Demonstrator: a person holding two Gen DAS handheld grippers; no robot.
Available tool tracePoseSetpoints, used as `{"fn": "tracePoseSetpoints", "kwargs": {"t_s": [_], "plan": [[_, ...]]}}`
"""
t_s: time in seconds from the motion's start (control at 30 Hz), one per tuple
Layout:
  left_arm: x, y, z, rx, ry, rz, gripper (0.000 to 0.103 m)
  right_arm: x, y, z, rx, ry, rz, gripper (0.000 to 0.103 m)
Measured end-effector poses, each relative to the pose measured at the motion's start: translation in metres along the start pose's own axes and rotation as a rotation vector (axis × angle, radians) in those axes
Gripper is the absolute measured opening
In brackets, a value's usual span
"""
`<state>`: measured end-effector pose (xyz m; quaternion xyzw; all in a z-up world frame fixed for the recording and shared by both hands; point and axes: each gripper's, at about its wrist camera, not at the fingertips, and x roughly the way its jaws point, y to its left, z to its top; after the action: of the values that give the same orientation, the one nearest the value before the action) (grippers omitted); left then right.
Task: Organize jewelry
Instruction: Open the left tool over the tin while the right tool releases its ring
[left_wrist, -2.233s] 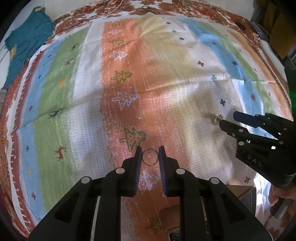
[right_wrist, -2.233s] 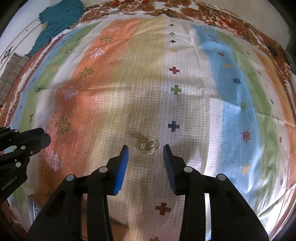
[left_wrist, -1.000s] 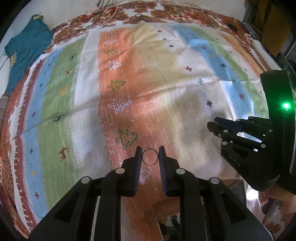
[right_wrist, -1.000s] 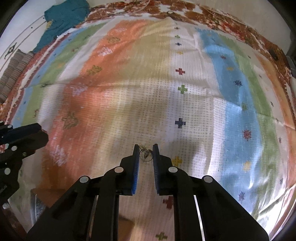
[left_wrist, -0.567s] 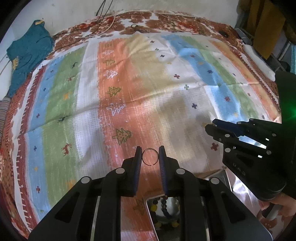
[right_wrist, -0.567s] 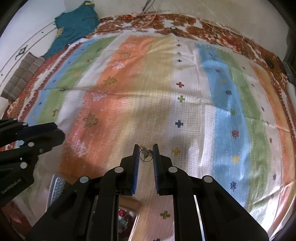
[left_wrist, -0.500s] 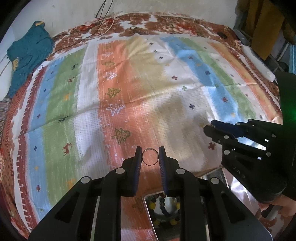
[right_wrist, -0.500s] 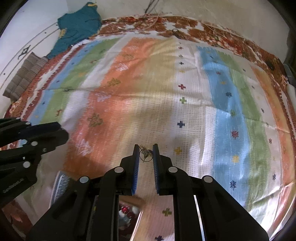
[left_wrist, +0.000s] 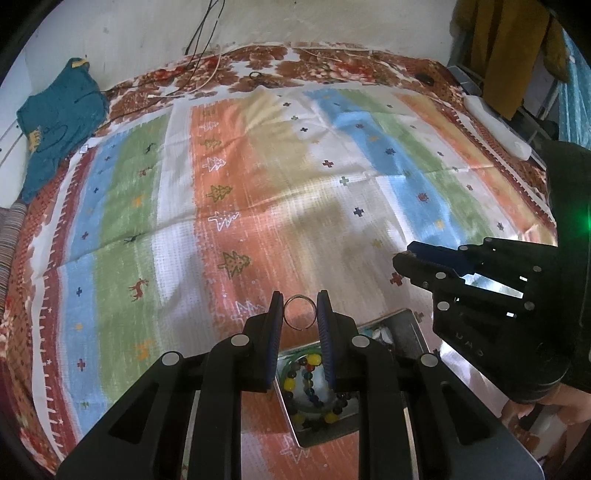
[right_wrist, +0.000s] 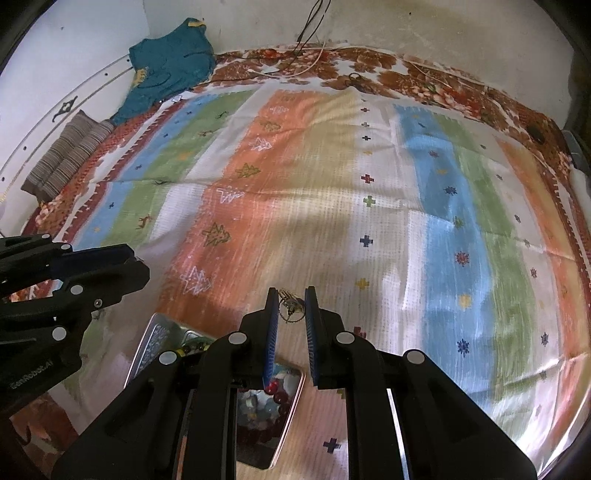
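Gripping a ring (left_wrist: 300, 312), the left gripper (left_wrist: 300, 314) hangs above the tray (left_wrist: 408, 320), which lies lower-centre; the right gripper (right_wrist: 291, 310) pinches an earring (right_wrist: 290, 304).

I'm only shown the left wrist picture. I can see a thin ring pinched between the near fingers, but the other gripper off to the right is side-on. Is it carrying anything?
Observer: Yes. In the right wrist view the right gripper is shut on a small ornate ring with a claw-like top, fussier than your thin ring.
Operator: Is anything underneath it?
Observer: An open tin with a coppery rim lies on the striped cloth just below those fingers, with dark red beads inside.
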<state>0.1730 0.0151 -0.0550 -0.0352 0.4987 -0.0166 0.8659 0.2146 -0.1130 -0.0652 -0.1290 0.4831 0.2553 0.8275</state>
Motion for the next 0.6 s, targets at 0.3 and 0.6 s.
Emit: {"fn": "tracePoseSetpoints", "kwargs": {"t_s": [0.3,0.6], "plan": [[-0.011,-0.004,-0.011,0.004,-0.018,-0.007,0.018,-0.015,0.003,-0.014,-0.002,-0.014,0.015,0.015],[-0.023,-0.008,-0.022,0.008,-0.037,-0.017,0.018,-0.032,0.011,-0.028,-0.016,-0.034,0.044,0.015]]}}
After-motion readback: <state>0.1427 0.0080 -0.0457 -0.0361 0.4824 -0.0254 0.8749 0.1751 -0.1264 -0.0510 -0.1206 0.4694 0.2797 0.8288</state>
